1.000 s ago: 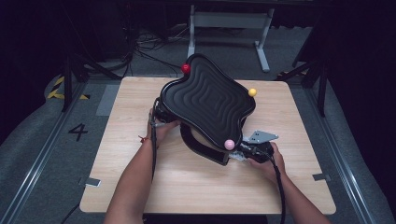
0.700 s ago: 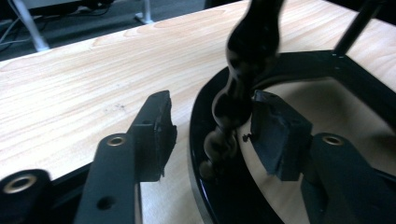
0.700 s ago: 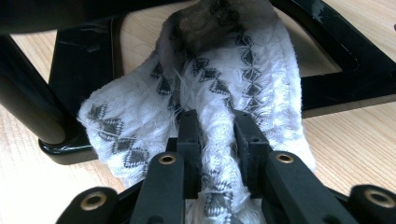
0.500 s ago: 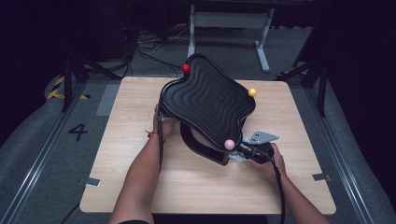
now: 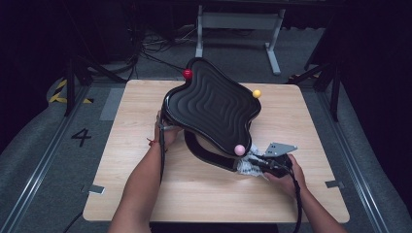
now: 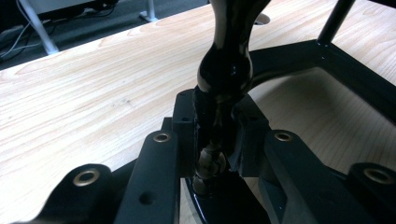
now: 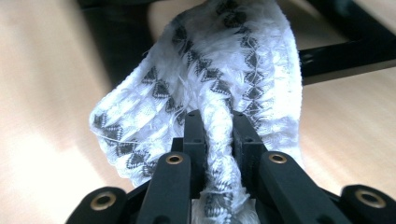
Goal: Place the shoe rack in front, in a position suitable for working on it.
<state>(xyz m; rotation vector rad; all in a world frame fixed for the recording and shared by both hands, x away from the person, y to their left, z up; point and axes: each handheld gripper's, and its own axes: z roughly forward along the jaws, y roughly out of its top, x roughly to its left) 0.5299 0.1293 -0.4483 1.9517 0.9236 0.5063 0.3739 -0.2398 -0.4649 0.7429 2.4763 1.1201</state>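
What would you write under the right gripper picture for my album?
Right gripper pinching a white patterned cloth above the wooden table.

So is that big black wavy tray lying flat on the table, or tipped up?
Tipped up. The black tray slants, its near edge raised off the wooden table, with the left tool shut on its rim.

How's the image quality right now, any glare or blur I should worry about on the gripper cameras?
High view: table evenly lit, surroundings dark, black tray glossy but readable. Left gripper view: the shiny black tray edge between the jaws carries glare, and the far table is soft. Right gripper view: white patterned cloth sharp, background blurred, with a bright washed-out patch at left.
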